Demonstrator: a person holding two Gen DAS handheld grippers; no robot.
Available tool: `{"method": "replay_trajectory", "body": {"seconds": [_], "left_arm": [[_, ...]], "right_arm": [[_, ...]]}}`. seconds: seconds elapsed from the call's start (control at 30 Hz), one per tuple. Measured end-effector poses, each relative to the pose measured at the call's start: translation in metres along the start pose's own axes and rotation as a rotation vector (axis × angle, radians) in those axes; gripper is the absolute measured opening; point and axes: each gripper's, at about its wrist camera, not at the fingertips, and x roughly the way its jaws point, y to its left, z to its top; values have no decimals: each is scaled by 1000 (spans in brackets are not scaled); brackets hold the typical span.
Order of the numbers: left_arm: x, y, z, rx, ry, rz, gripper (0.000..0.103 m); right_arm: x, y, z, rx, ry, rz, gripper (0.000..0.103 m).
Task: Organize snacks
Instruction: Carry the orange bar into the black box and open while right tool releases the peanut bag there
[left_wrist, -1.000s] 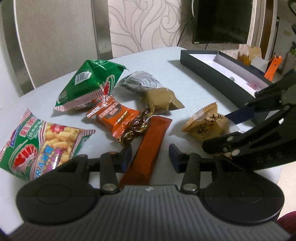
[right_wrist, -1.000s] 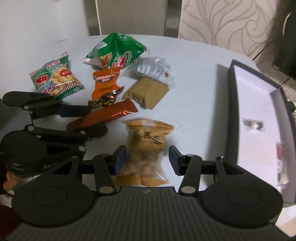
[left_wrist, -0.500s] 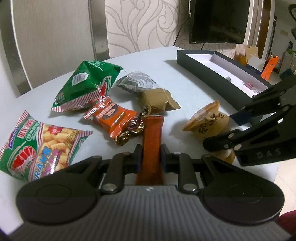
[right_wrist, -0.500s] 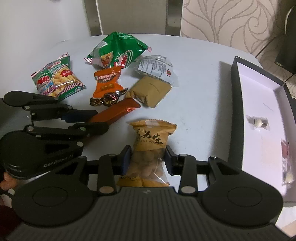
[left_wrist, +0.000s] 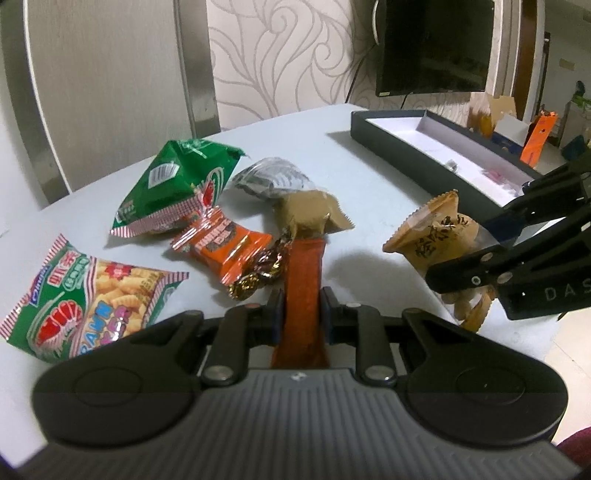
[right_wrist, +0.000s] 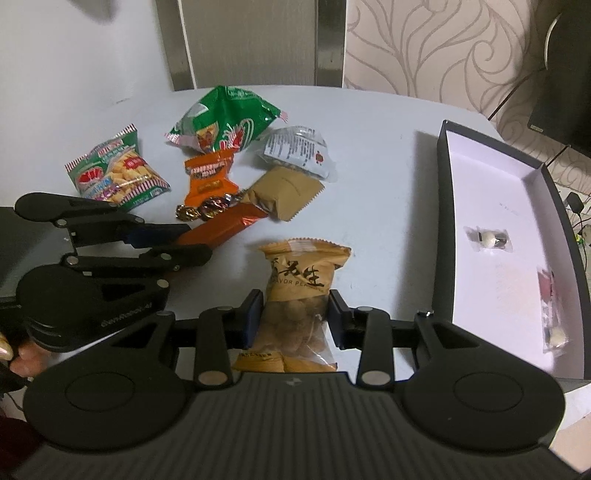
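Observation:
My left gripper is shut on a long orange-brown snack bar, lifted slightly off the white table; the bar also shows in the right wrist view. My right gripper is shut on a yellow peanut bag, held above the table; the bag shows at the right of the left wrist view. A dark box with a white inside lies at the right and holds small wrapped sweets.
On the table lie a green bag, a prawn cracker bag, an orange packet, foil candies, a tan packet and a grey packet. A chair back stands behind.
Both grippers closed from open, the left on the orange-brown bar and the right on the peanut bag. Both snacks have risen off the table.

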Motion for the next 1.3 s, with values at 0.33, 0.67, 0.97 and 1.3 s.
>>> {"method": "replay_trajectory", "body": {"seconds": [0.33, 0.67, 0.97, 1.3], "left_arm": [[-13, 0, 8, -3, -38, 10, 24], [-16, -3, 15, 14, -59, 31, 24], [-13, -6, 22, 12, -59, 38, 24], [-8, -14, 31, 21, -67, 35, 24]], "right_arm": [[-18, 2, -2, 17, -32, 12, 42], [-33, 0, 1, 24, -66, 24, 42], [-41, -6, 2, 32, -86, 34, 42], [-47, -16, 3, 41, -100, 36, 42]]}}
